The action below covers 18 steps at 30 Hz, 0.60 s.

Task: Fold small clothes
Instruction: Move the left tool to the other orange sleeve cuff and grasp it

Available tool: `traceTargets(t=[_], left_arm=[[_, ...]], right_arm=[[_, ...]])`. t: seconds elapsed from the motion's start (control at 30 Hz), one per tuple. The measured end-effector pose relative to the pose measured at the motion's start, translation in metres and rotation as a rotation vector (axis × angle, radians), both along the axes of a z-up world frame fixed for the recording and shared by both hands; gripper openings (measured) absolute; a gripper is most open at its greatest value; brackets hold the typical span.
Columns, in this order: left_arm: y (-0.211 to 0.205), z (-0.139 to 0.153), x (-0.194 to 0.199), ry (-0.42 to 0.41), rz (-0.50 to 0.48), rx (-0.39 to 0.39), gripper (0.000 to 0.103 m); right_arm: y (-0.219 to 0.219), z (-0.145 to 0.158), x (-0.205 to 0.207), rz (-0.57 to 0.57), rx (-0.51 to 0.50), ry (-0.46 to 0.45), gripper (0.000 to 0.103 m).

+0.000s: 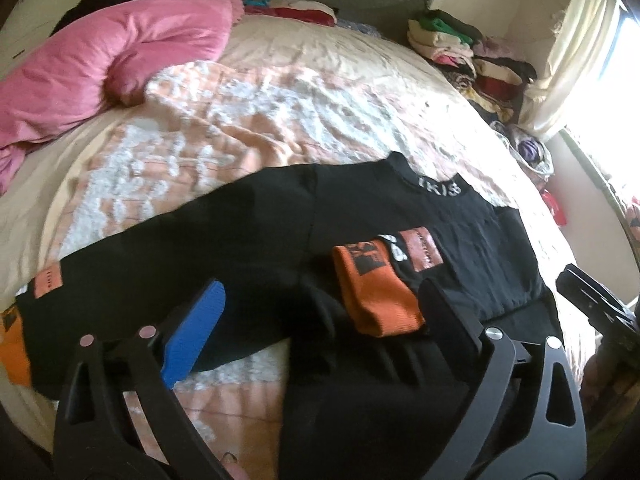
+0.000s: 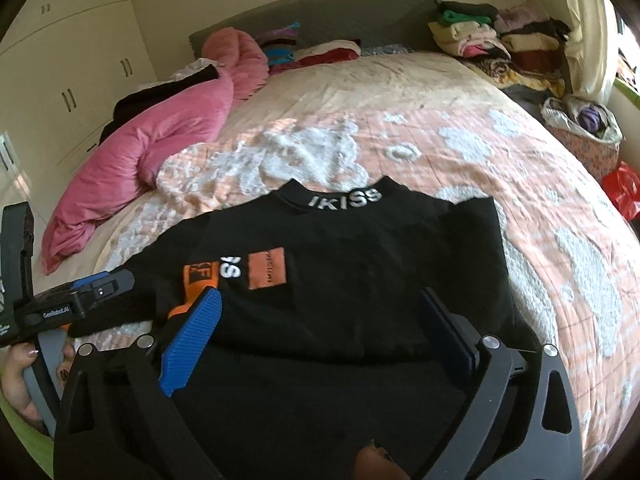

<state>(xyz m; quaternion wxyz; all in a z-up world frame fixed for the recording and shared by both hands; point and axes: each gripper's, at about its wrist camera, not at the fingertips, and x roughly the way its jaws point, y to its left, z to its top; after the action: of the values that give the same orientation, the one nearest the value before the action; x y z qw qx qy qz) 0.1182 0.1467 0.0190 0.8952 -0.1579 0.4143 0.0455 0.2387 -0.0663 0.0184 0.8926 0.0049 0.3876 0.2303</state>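
- Black sweater [image 2: 344, 272]: it is lying flat on the bedspread [image 2: 540, 216], collar pointing toward the headboard [image 2: 320, 12], with white lettering on the collar band (it is reading roughly "IKISS").
- Orange cuff [image 1: 376, 292]: one sleeve is lying folded across the chest, its orange end resting beside a white print and an orange patch [image 2: 267, 268]; the other sleeve is stretching out to the left in the left wrist view, ending in another orange cuff [image 1: 14, 344].
- Left gripper [image 1: 320, 320]: you are holding it over the folded sleeve with its fingers spread wide apart, the blue pad [image 1: 196, 336] on one side and the dark finger next to the orange cuff; nothing is being pinched.
- Right gripper [image 2: 320, 332]: you are keeping it above the sweater's lower body, jaws likewise standing wide apart and gripping nothing.
- Surroundings: a pink duvet [image 2: 160, 132] is lying bunched along the bed's left side, and stacks of clothes [image 2: 500, 44] are sitting at the far right corner, near the curtain [image 2: 588, 28].
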Motion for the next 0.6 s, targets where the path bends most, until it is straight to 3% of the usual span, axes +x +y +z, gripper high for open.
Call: traceTargets(t=[0.6], left_arm=[[0.073, 0.004, -0.051, -0.014, 0.192, -0.003, 0.093]], right_arm=[[0.074, 0.031, -0.018, 0.18, -0.011, -0.066, 0.097]])
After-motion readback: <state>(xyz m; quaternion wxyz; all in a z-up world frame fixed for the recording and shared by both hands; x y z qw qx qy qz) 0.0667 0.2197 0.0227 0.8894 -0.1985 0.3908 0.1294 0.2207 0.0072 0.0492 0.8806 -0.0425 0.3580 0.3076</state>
